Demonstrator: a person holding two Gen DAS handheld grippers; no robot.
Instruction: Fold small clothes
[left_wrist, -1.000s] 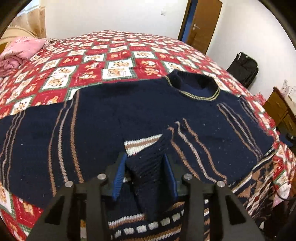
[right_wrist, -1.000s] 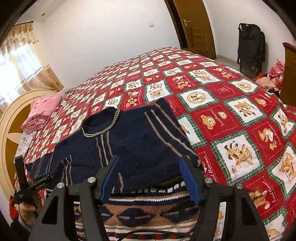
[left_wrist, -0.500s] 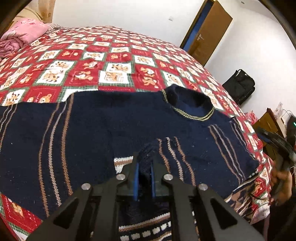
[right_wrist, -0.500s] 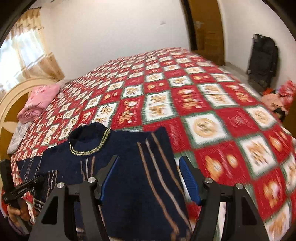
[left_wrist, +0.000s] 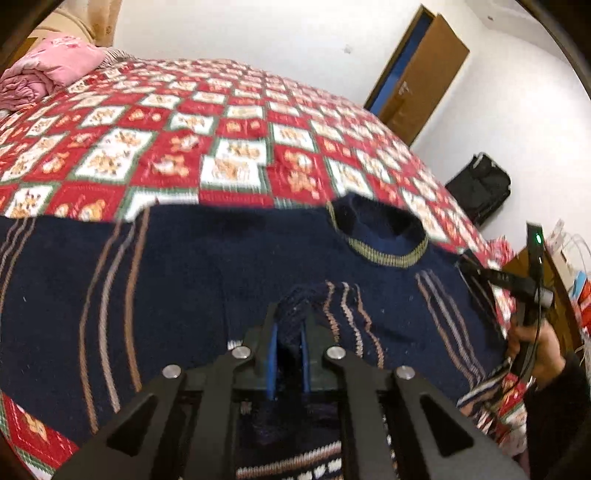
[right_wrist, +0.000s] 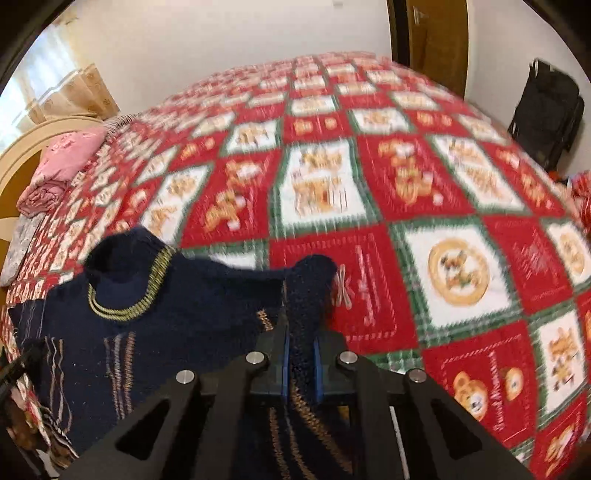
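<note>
The navy sweater (left_wrist: 207, 280), spread on the quilted bed (left_wrist: 229, 133), was soft, limp knit likely to sag, pinched at bunched folds by left gripper (left_wrist: 289, 347) and right gripper (right_wrist: 300, 354).

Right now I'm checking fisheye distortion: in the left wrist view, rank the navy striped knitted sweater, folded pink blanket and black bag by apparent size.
1. Navy striped knitted sweater, largest by far.
2. and 3. Folded pink blanket and black bag look similar; lens-edge distortion makes ranking them unsure.
</note>
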